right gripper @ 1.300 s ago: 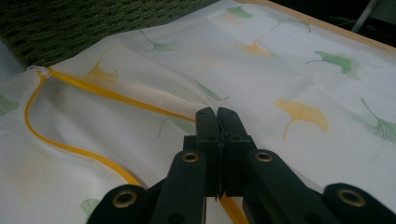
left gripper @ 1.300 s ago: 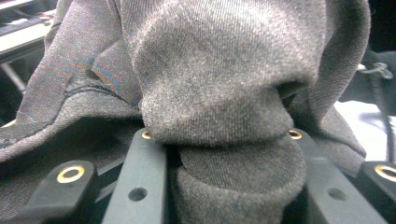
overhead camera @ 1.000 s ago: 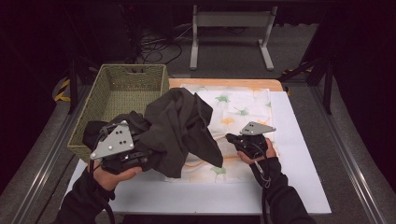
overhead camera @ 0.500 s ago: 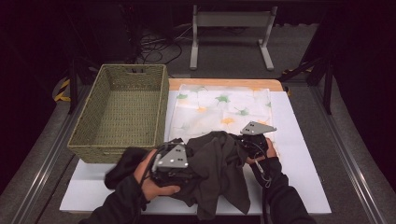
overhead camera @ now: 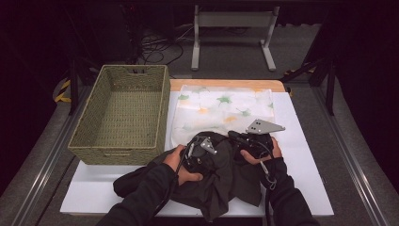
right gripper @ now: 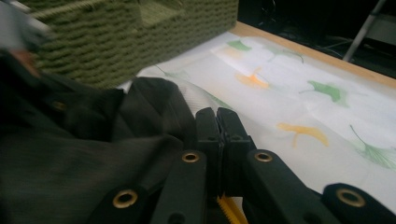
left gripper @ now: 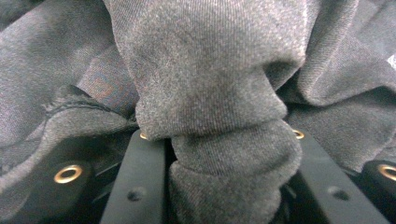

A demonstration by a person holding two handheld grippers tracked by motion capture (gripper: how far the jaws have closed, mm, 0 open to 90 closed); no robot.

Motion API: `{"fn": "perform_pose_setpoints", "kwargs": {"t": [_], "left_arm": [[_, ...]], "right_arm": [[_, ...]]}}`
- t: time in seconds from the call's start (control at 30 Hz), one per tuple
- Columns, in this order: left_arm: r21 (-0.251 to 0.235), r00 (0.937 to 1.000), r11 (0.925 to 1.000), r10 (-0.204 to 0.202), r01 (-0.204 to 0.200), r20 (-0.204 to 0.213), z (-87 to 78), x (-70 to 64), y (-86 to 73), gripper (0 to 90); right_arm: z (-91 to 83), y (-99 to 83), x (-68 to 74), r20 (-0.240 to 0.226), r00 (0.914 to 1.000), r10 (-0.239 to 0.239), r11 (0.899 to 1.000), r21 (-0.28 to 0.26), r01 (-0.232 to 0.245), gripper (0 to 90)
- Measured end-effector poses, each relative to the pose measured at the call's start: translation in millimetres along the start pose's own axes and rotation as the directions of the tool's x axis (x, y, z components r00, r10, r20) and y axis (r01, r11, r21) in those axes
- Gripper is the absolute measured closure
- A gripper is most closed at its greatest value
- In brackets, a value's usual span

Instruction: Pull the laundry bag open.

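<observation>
The dark garment [overhead camera: 211,181] lies bunched at the front edge of the counter [overhead camera: 301,155], a thick fold pinched in the left hand-held gripper [overhead camera: 200,153] so it can probably be lifted and spread. The right hand-held gripper [overhead camera: 244,141], jaws pressed together on nothing visible, rests against its far edge. Behind lie a leaf-printed cloth [overhead camera: 226,106] and, at the left edge, a woven basket [overhead camera: 122,113], amid a dark room.
</observation>
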State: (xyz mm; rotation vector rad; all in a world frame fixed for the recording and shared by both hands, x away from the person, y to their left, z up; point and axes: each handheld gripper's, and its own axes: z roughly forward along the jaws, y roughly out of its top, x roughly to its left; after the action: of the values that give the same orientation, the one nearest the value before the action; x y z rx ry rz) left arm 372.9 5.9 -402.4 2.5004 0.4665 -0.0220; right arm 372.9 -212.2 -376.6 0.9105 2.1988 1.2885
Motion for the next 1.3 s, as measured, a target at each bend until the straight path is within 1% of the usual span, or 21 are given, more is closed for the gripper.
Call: {"fn": "perform_pose_setpoints", "kwargs": {"t": [0.13,0.27,0.3,0.37,0.4,0.43,0.47,0.5,0.53,0.57,0.63,0.67,0.77,0.83,0.93,1.0,1.07,1.1,1.17,1.23,1.3], "left_arm": [[-0.015,0.9984,0.9994,-0.032,0.031,-0.047,-0.2,5.4,6.4,67.9],[-0.092,0.9888,0.9888,-0.125,0.117,-0.082,-5.5,18.9,9.2,67.6],[-0.092,0.9888,0.9888,-0.125,0.117,-0.082,-5.5,18.9,9.2,67.5],[-0.140,0.9796,0.9768,-0.177,0.162,-0.096,-8.9,24.6,9.3,67.3],[-0.193,0.9693,0.9613,-0.220,0.197,-0.109,-11.3,29.2,9.5,67.2],[-0.193,0.9693,0.9613,-0.220,0.197,-0.109,-11.3,29.2,9.5,67.1],[-0.240,0.9569,0.9456,-0.257,0.220,-0.136,-11.9,32.2,9.3,66.9],[-0.240,0.9569,0.9456,-0.257,0.220,-0.136,-11.9,32.2,9.3,66.6],[-0.250,0.9547,0.9403,-0.268,0.231,-0.128,-11.5,35.1,8.5,66.6],[-0.281,0.9484,0.9222,-0.302,0.265,-0.096,-11.7,40.2,5.0,66.0],[-0.288,0.9455,0.9161,-0.315,0.279,-0.083,-12.1,43.3,3.2,65.6],[-0.319,0.9356,0.8979,-0.344,0.303,-0.079,-12.3,46.3,0.6,65.1],[-0.355,0.9311,0.8818,-0.357,0.311,-0.073,-11.3,50.5,-2.5,63.5],[-0.366,0.9260,0.8783,-0.365,0.307,-0.098,-8.3,50.2,-3.0,61.4],[-0.363,0.9200,0.8832,-0.366,0.297,-0.139,-4.2,48.4,-2.6,54.9],[-0.355,0.9343,0.8995,-0.323,0.254,-0.150,-2.5,43.8,-2.2,46.3],[-0.310,0.9519,0.9313,-0.253,0.192,-0.173,-5.3,35.9,-2.7,33.2],[-0.310,0.9519,0.9313,-0.253,0.192,-0.173,-5.3,35.9,-2.7,27.1],[-0.302,0.9592,0.9445,-0.196,0.129,-0.204,-15.1,25.5,-7.3,24.8],[-0.273,0.9715,0.9585,-0.137,0.080,-0.194,-26.8,17.9,-12.9,15.7],[-0.249,0.9742,0.9684,-0.061,0.005,-0.217,-41.0,8.8,-21.9,14.3]], "right_arm": [[-9.1,10.4,9.3,-0.019,0.9998,-0.007,0.999,-0.045,0.006,88.6],[-13.3,15.2,20.5,-0.043,0.9985,-0.034,0.998,-0.057,0.032,88.6],[-13.3,15.2,20.5,-0.043,0.9985,-0.034,0.998,-0.057,0.032,88.6],[-16.4,17.8,27.8,-0.061,0.9966,-0.055,0.997,-0.059,0.051,88.7],[-17.4,18.0,30.0,-0.066,0.9962,-0.057,0.997,-0.058,0.054,88.7],[-17.4,18.0,30.0,-0.066,0.9962,-0.057,0.997,-0.058,0.054,88.7],[-18.5,18.0,33.1,-0.072,0.9952,-0.067,0.996,-0.056,0.063,88.8],[-18.5,18.0,33.1,-0.072,0.9952,-0.067,0.996,-0.056,0.063,88.8],[-18.7,17.6,33.9,-0.071,0.9950,-0.070,0.996,-0.053,0.066,88.9],[-18.5,16.0,34.1,-0.055,0.9955,-0.077,0.996,-0.039,0.075,88.9],[-18.0,14.4,33.6,-0.049,0.9956,-0.080,0.996,-0.032,0.078,88.9],[-17.3,12.7,33.0,-0.045,0.9959,-0.079,0.997,-0.025,0.078,88.9],[-13.6,7.4,31.9,-0.041,0.9959,-0.081,0.997,0.000,0.081,89.0],[-11.4,4.9,33.1,-0.038,0.9945,-0.098,0.995,0.017,0.099,89.0],[-7.5,1.4,36.1,-0.050,0.9911,-0.123,0.992,0.032,0.125,88.9],[-4.2,-1.1,37.7,-0.054,0.9892,-0.136,0.989,0.052,0.139,88.9],[-2.1,-2.9,38.4,-0.047,0.9875,-0.150,0.986,0.071,0.153,88.9],[-1.1,-4.0,38.4,-0.037,0.9860,-0.162,0.983,0.086,0.165,88.9],[-0.5,-5.0,38.0,-0.035,0.9861,-0.162,0.982,0.091,0.165,88.9],[-0.1,-6.1,36.5,-0.044,0.9871,-0.154,0.983,0.094,0.158,88.9],[-0.4,-6.1,36.3,-0.041,0.9876,-0.152,0.983,0.096,0.155,88.9]]}}
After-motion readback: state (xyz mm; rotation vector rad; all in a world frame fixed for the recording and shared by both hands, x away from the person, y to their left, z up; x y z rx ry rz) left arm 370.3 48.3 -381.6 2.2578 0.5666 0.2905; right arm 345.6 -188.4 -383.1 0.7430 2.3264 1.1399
